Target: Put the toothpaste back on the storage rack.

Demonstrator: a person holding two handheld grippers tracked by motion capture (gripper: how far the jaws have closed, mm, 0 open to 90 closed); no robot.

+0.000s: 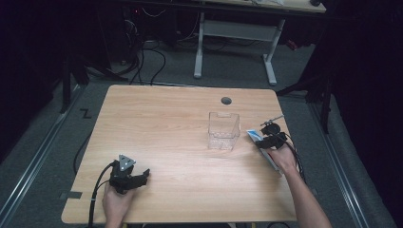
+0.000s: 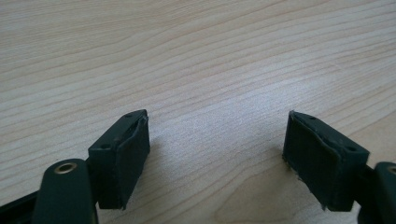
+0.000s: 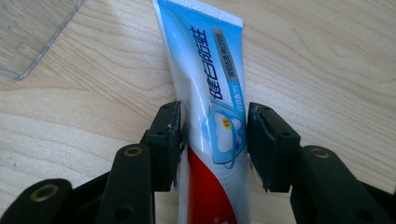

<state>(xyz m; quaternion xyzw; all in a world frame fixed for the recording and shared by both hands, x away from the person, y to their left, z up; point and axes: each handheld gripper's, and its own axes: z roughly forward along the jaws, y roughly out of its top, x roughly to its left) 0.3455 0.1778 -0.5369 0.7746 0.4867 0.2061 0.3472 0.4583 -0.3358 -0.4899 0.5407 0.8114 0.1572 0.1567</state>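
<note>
A blue, white and red toothpaste tube [image 3: 210, 70] lies flat on the wooden table [image 1: 166, 123] near its right edge, its crimped end [image 1: 253, 135] pointing toward a clear plastic box [image 1: 223, 130]. My right gripper [image 3: 212, 121] straddles the tube's middle, a pad on each side with a thin gap, so it is open. In the high view the right gripper [image 1: 264, 141] sits just right of the box. My left gripper [image 1: 144, 176] rests low at the table's front left; its jaws [image 2: 217, 135] stand wide apart with bare wood between them.
The clear box's corner [image 3: 32, 32] shows at the upper left of the right gripper view. A round cable hole [image 1: 226, 100] lies near the table's far edge. Beyond the table stand a white-legged desk [image 1: 266, 52] and floor cables [image 1: 152, 61].
</note>
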